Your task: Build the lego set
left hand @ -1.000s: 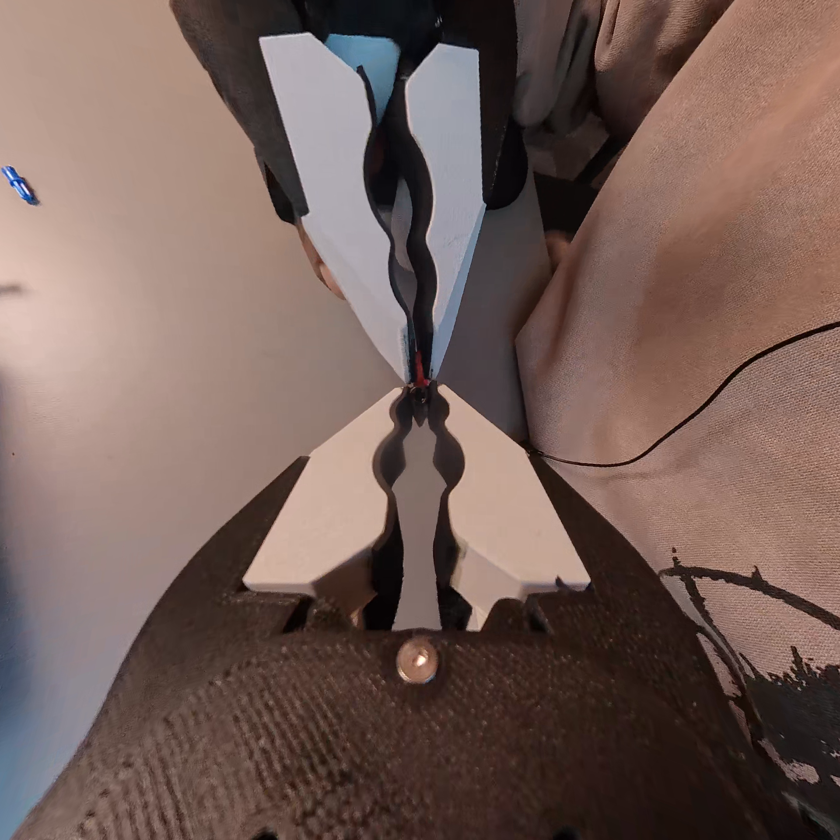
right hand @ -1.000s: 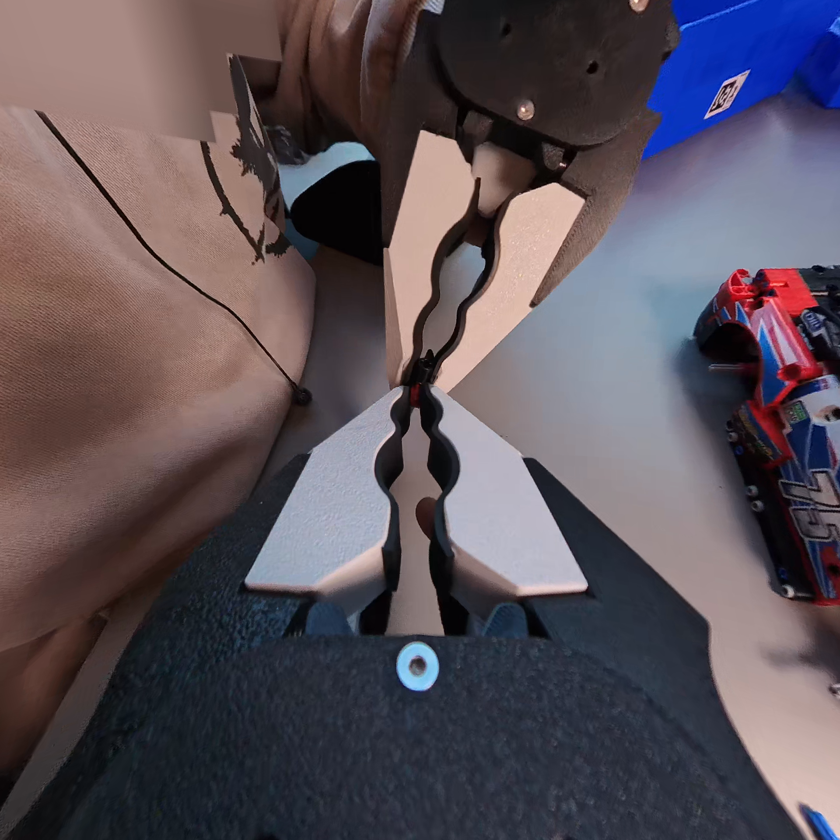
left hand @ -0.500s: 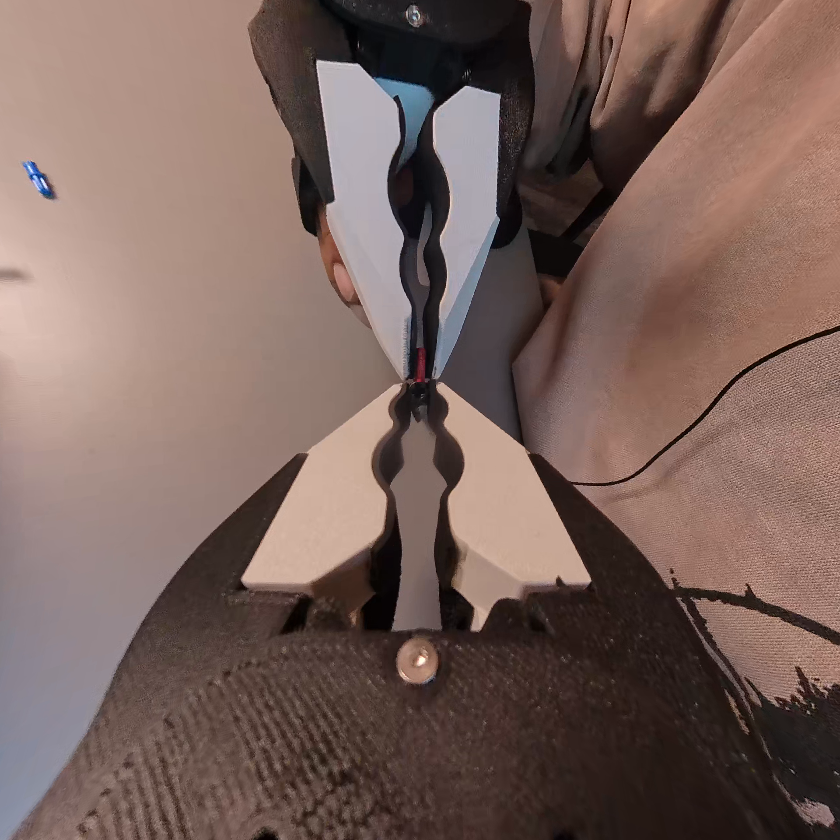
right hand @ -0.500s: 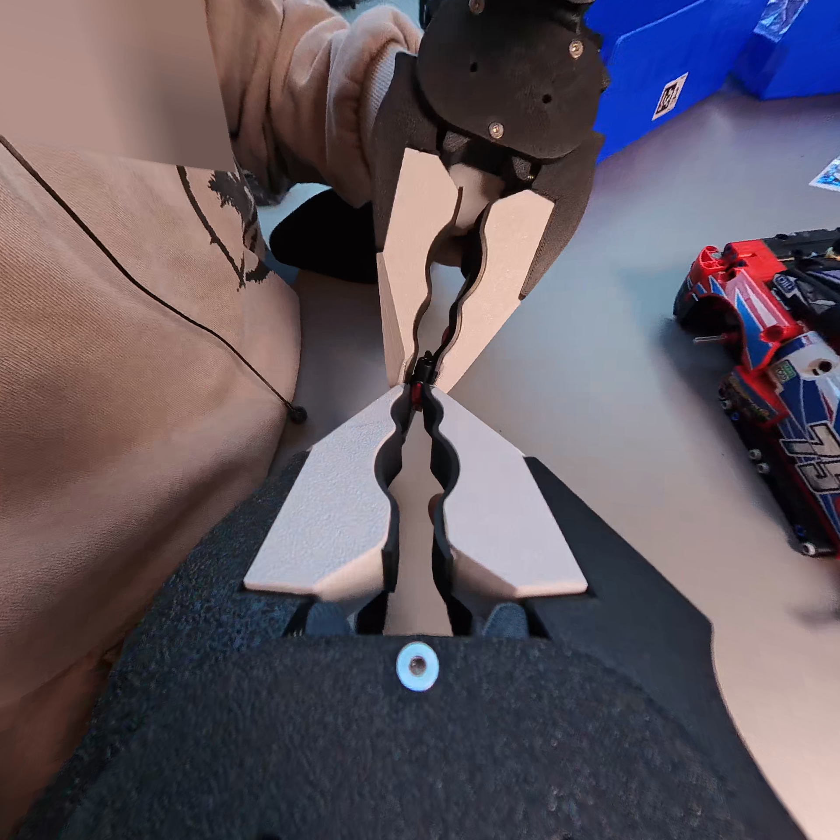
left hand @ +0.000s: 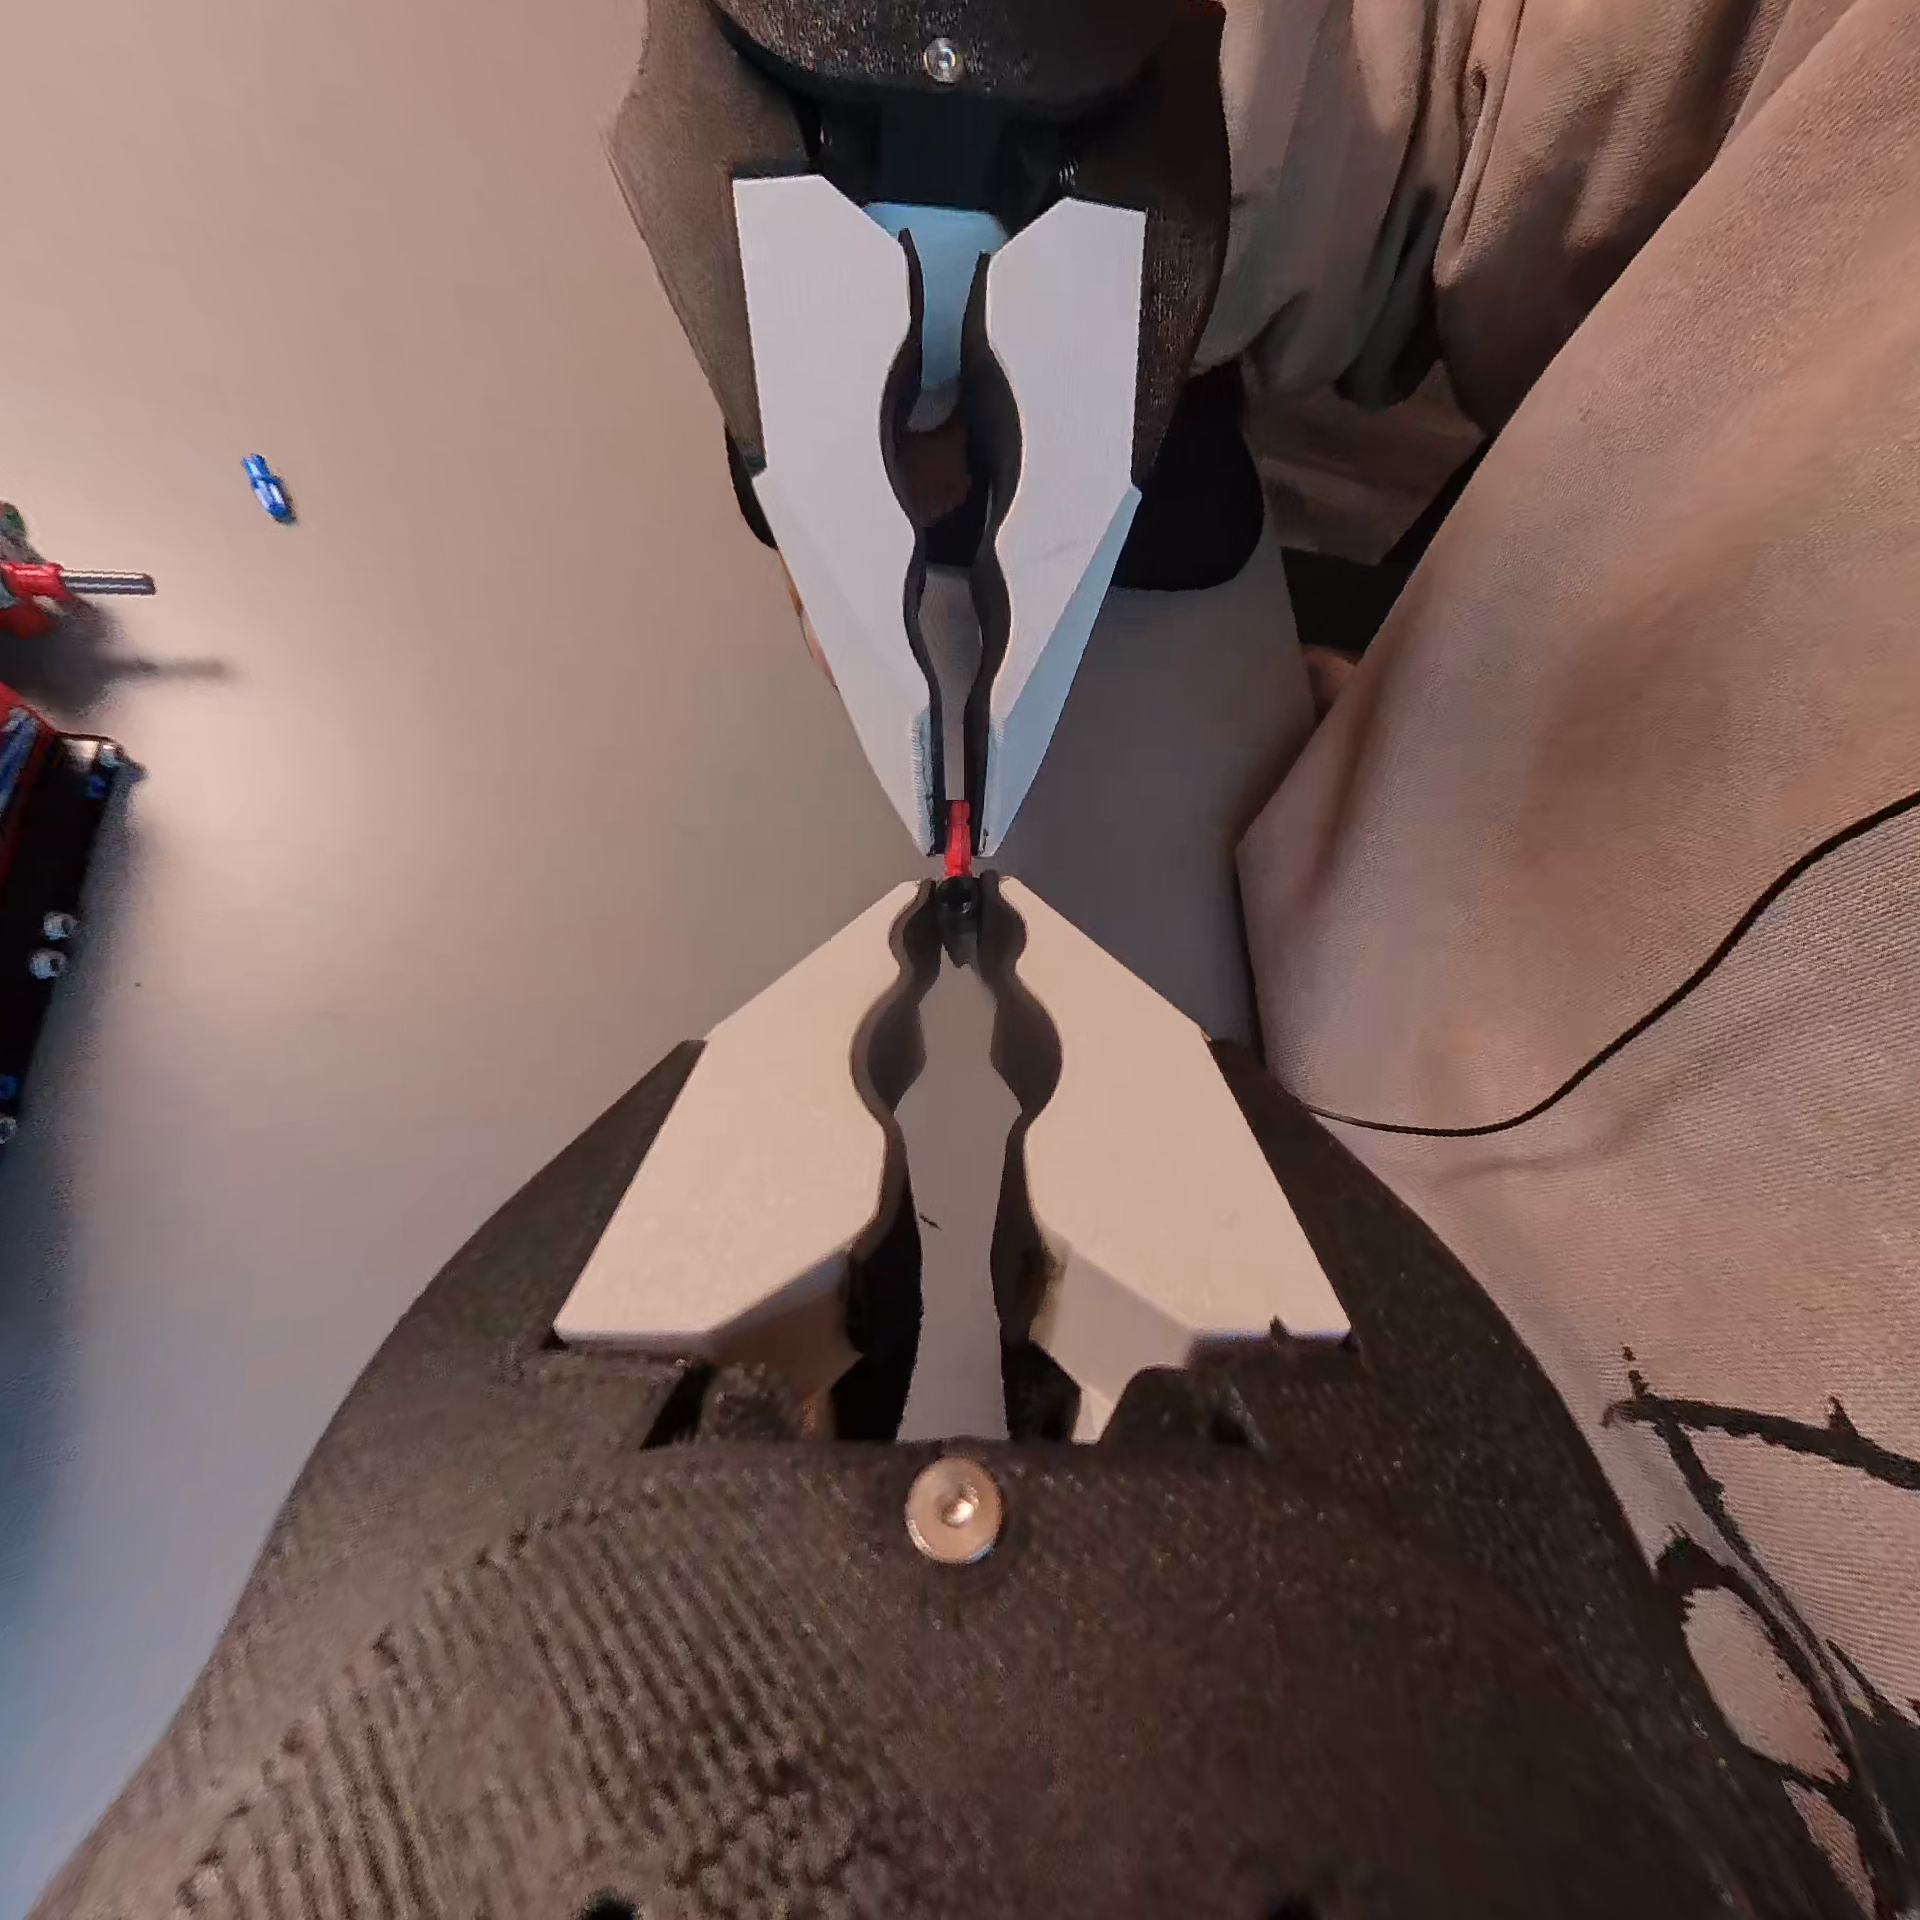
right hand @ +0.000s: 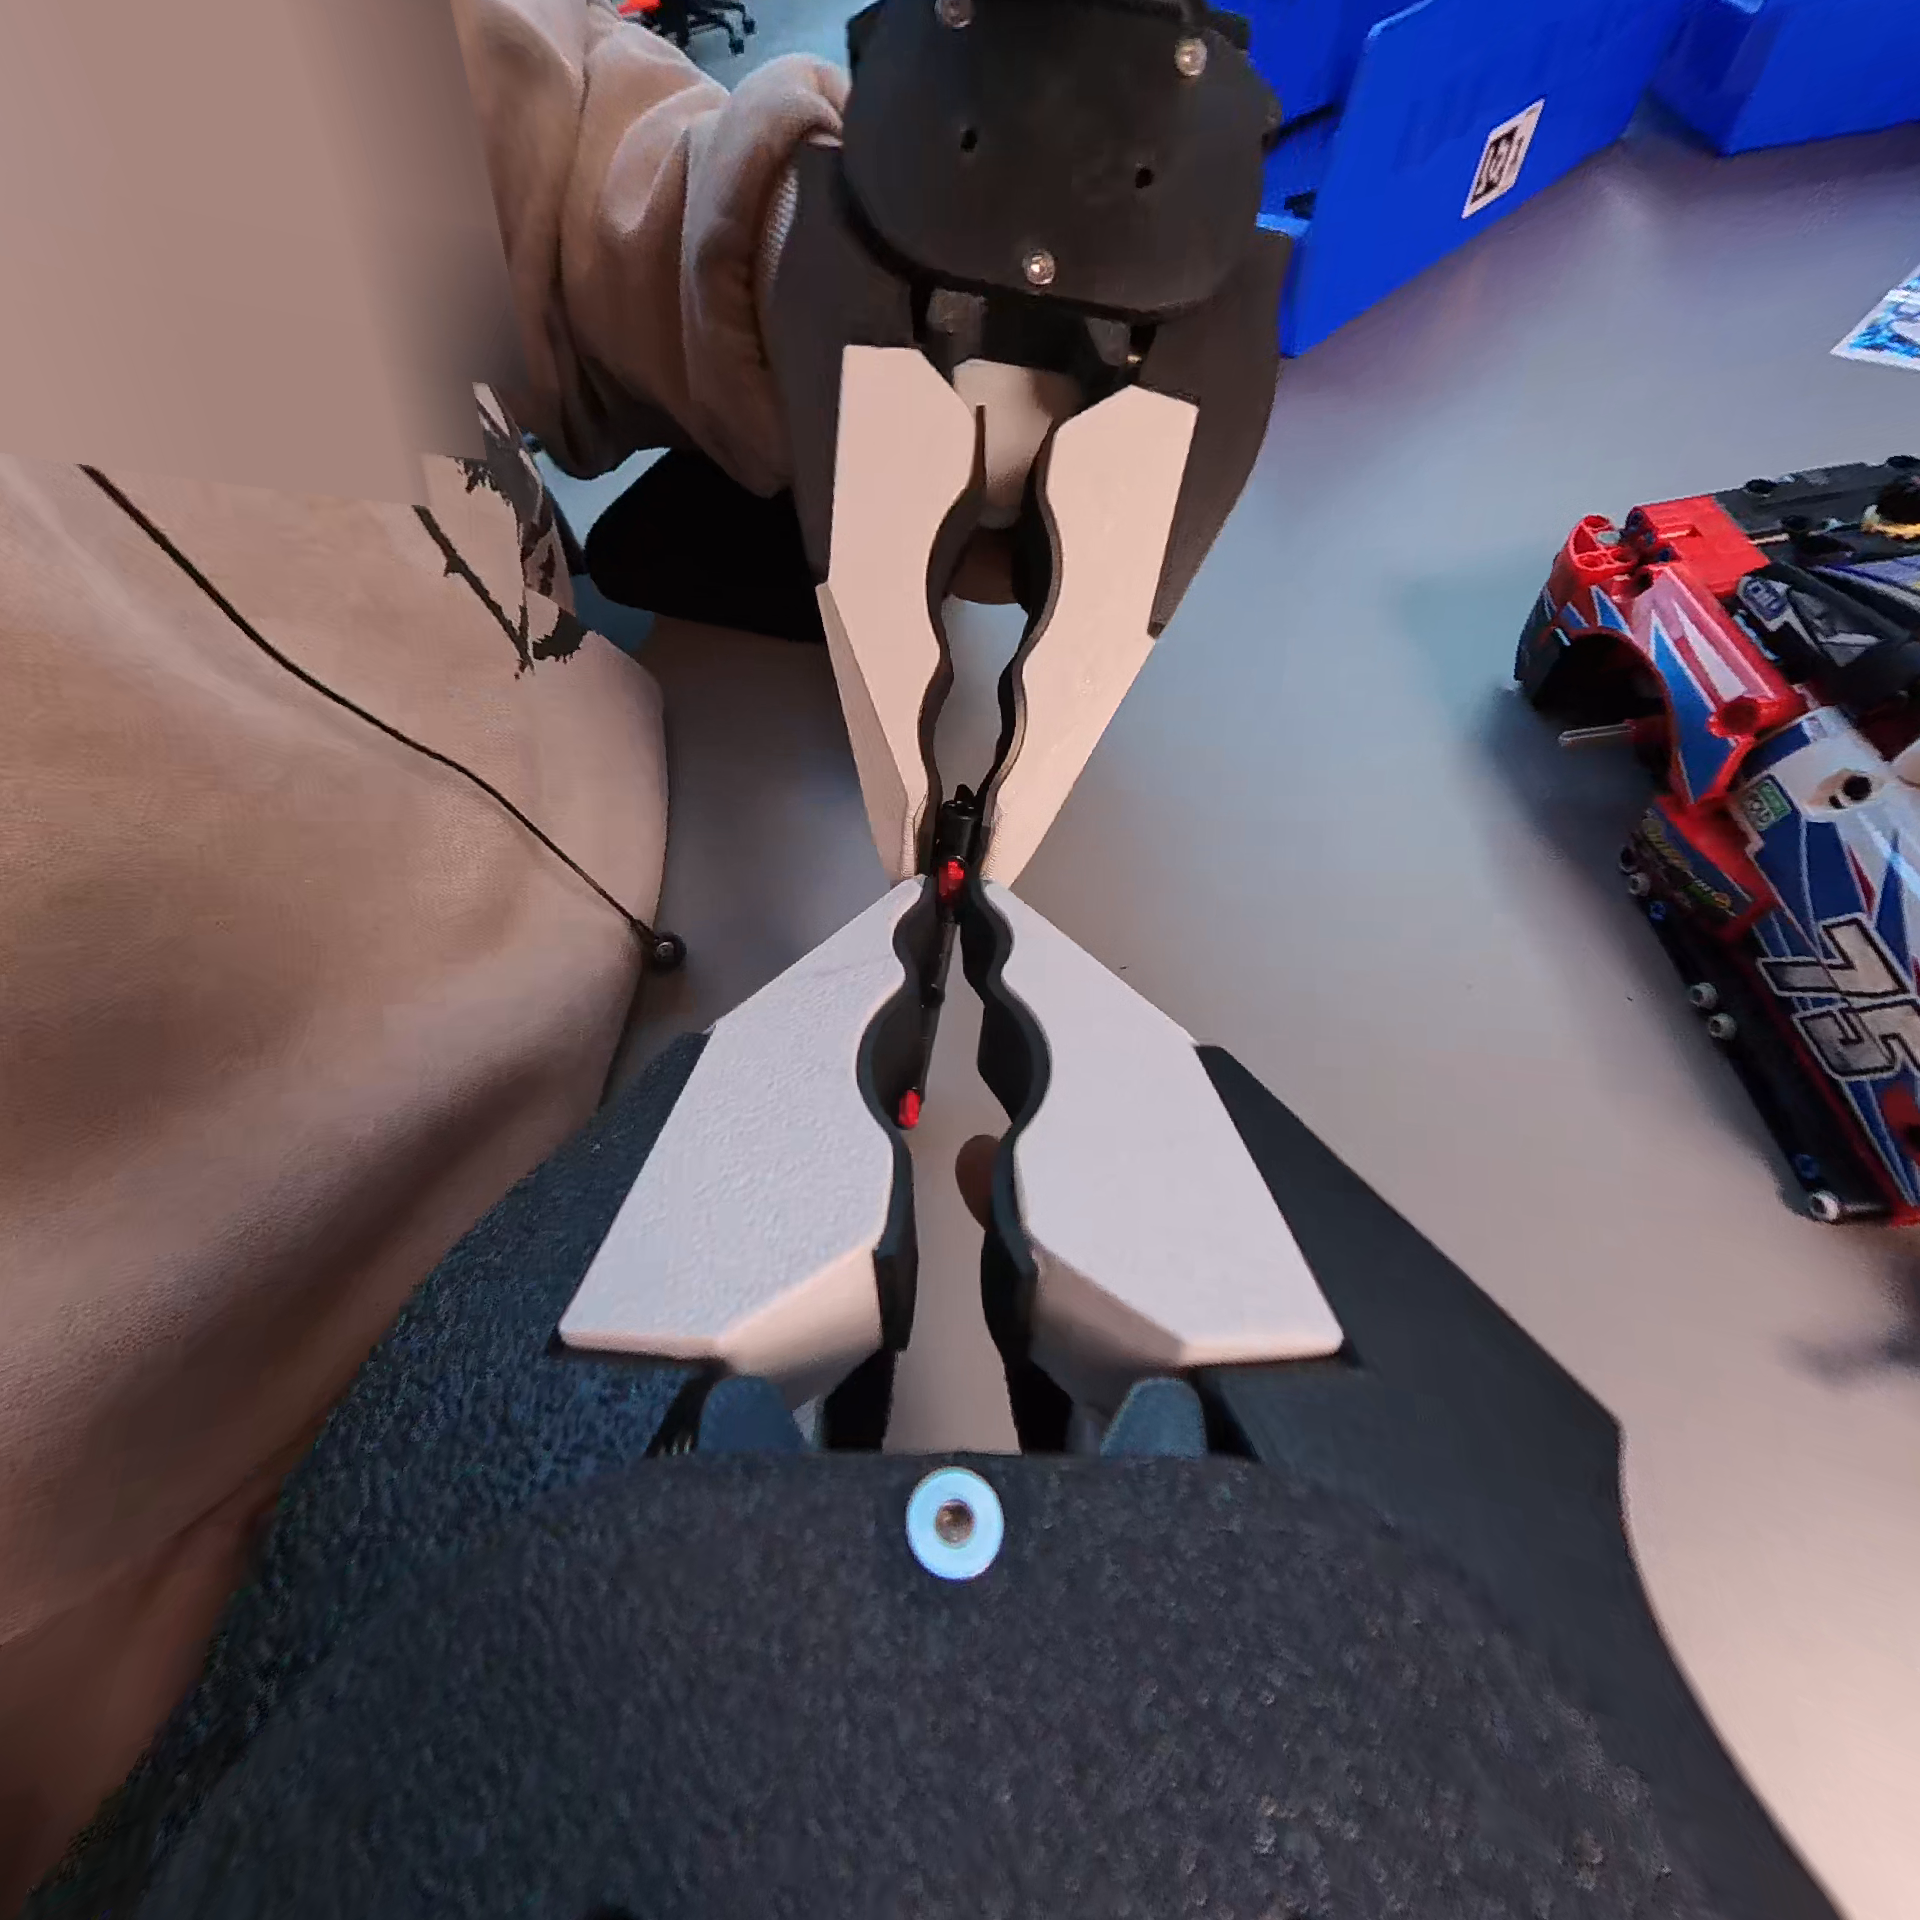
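Observation:
My two grippers meet tip to tip above the grey table. My left gripper (left hand: pixel 956 902) is shut on a small black Lego connector (left hand: pixel 956 920). My right gripper (right hand: pixel 953 899) is shut on a thin black axle (right hand: pixel 938 987) with red ends. In the left wrist view the right gripper (left hand: pixel 956 847) comes down from the top, and the axle's red tip (left hand: pixel 957 831) touches the black connector. In the right wrist view the left gripper (right hand: pixel 956 836) comes down from above with the connector (right hand: pixel 961 821). The red, blue and white Lego car (right hand: pixel 1787 831) lies at the right.
The person's beige hoodie (left hand: pixel 1558 727) fills the side close to both grippers. A blue pin (left hand: pixel 268 488) lies loose on the table, with the car's edge (left hand: pixel 31 831) at far left. Blue bins (right hand: pixel 1455 156) stand at the back right. My two grippers' fingertips are within a few centimetres of each other. From either gripper's tips it is about 20 centimeters to the blue pin (left hand: pixel 268 488).
Both grippers have turned to face each other in a straight line and drawn slightly apart, so the red tip shows between them. The car has come into the left wrist view.

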Demonstrator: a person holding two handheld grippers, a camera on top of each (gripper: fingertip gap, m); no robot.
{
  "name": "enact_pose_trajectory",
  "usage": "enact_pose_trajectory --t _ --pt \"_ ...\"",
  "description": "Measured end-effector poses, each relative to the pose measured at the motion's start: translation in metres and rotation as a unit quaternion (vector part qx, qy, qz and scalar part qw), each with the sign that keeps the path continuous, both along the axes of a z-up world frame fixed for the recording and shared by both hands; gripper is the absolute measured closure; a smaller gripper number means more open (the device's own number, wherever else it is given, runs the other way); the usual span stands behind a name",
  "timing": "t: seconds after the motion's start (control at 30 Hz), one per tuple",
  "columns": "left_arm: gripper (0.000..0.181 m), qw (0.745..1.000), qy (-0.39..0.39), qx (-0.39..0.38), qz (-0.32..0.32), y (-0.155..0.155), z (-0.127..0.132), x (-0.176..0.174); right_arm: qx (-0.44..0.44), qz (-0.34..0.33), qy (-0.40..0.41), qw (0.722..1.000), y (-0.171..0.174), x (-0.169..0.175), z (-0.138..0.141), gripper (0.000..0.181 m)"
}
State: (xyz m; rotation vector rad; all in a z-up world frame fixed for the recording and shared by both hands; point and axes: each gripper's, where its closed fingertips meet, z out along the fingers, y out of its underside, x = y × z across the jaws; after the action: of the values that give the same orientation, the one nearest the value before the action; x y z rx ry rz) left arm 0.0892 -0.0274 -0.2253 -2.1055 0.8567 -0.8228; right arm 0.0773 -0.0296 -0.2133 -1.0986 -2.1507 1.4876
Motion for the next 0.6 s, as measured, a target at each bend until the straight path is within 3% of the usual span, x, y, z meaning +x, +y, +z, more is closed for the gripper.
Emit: enact_pose_trajectory --t 0.13,0.37,0.6 --pt "0.177 1.0 0.012 0.021 0.003 0.002 0.0 0.001 -0.026 -0.015 -0.042 0.999 0.001 0.0 0.0 0.179" --pt "0.176 0.991 -0.011 0.135 0.019 0.021 -0.006 0.0 0.173 -0.015 -0.08 0.982 0.017 -0.002 -0.006 0.18" --pt "0.174 0.982 0.136 0.133 0.009 0.017 -0.05 -0.016 0.276 0.027 -0.182 0.943 0.017 -0.007 -0.04 0.18"
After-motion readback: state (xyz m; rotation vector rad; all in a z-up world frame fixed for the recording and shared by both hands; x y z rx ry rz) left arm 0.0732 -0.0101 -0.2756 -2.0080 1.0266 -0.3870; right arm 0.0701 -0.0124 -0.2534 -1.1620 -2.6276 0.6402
